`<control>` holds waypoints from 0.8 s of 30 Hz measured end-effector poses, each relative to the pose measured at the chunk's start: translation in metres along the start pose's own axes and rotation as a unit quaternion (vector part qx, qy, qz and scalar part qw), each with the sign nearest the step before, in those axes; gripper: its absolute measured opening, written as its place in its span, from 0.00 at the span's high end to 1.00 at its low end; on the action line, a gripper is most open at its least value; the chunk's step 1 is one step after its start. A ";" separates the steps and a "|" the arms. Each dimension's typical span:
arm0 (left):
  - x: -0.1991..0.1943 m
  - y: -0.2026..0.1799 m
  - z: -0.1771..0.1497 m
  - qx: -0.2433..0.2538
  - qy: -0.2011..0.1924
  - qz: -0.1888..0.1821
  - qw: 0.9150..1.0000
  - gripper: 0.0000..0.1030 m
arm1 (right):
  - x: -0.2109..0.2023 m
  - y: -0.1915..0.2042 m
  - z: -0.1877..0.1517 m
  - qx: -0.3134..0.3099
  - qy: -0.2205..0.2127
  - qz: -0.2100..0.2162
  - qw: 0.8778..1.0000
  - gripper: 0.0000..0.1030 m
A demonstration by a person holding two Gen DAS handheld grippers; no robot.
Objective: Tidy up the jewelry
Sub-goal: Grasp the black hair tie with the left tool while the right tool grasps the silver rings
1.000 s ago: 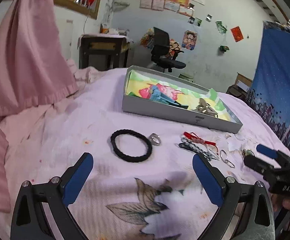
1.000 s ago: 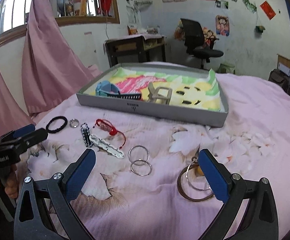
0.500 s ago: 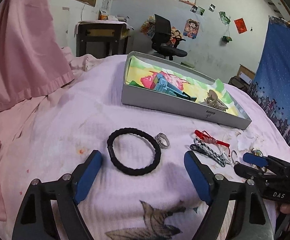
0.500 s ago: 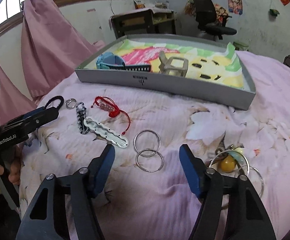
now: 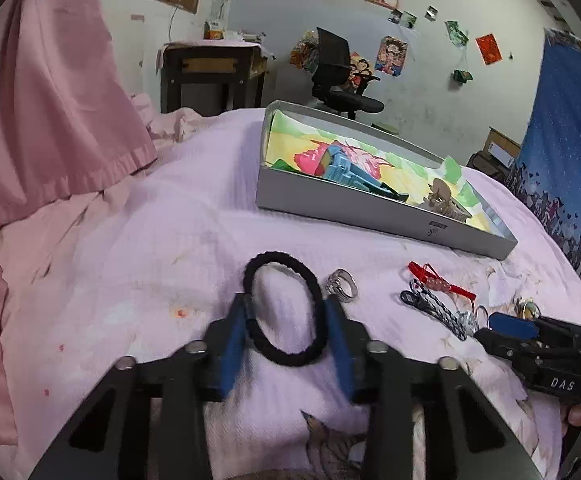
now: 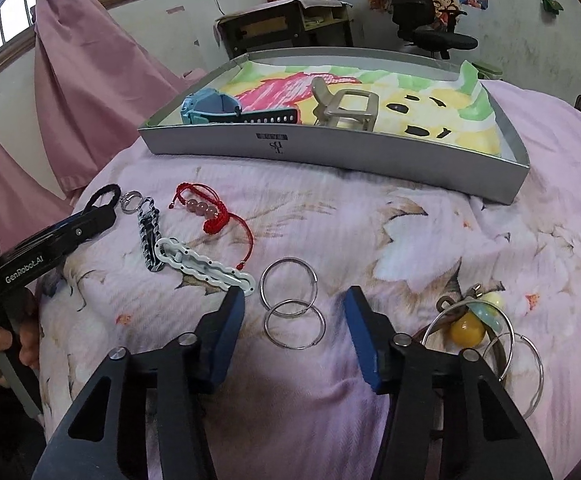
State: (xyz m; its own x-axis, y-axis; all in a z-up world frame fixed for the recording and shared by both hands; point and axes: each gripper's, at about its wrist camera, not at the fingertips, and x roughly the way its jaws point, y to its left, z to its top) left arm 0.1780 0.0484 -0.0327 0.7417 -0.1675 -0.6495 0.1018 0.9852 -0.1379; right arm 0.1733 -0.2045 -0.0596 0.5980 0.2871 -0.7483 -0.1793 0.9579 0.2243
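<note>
On the left of the bed (image 5: 162, 240), the left gripper (image 5: 286, 312) is down on the pink floral cover with its blue fingers (image 5: 234, 344) pressed against both sides of the black hair tie (image 5: 286, 312), squeezing the loop into a narrow oval; the fingers are blurred, so whether the tie is lifted or just pinched flat on the cover is hard to say. Just right of the tie lies a silver ring (image 5: 342, 286), apart from the fingers. Further right, a black-and-white braided strap (image 6: 148, 228) touches a white chain-link piece (image 6: 206, 266), and a red cord bracelet with pink beads (image 6: 210, 214) lies beside them.

Behind these things sits the grey tray (image 6: 330, 148), lined with a bright painted sheet. In it are a blue watch with a black strap (image 6: 210, 108) at the left end and a beige hair claw (image 6: 346, 108) near the middle.

In the right wrist view, the right gripper (image 6: 294, 312) rests low over the cover with its fingers (image 6: 226, 340) partly open and holding nothing. Two silver rings (image 6: 294, 318) lie overlapping between the tips, touching neither finger. At the far right, a cluster of hoops with a yellow bead (image 6: 466, 330) lies beside the right finger.
</note>
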 end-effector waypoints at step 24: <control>-0.033 -0.026 -0.008 0.068 -0.054 -0.044 0.995 0.97 | -0.020 0.003 -0.003 -0.009 -0.044 -0.005 0.999 0.75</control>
State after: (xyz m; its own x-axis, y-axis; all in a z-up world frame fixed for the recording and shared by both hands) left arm 0.1454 0.0283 -0.0134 0.7920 -0.2556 -0.5544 0.2526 0.9640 -0.0835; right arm 0.1587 -0.2073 -0.0462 0.6667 0.2767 -0.6920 -0.1862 0.9609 0.2049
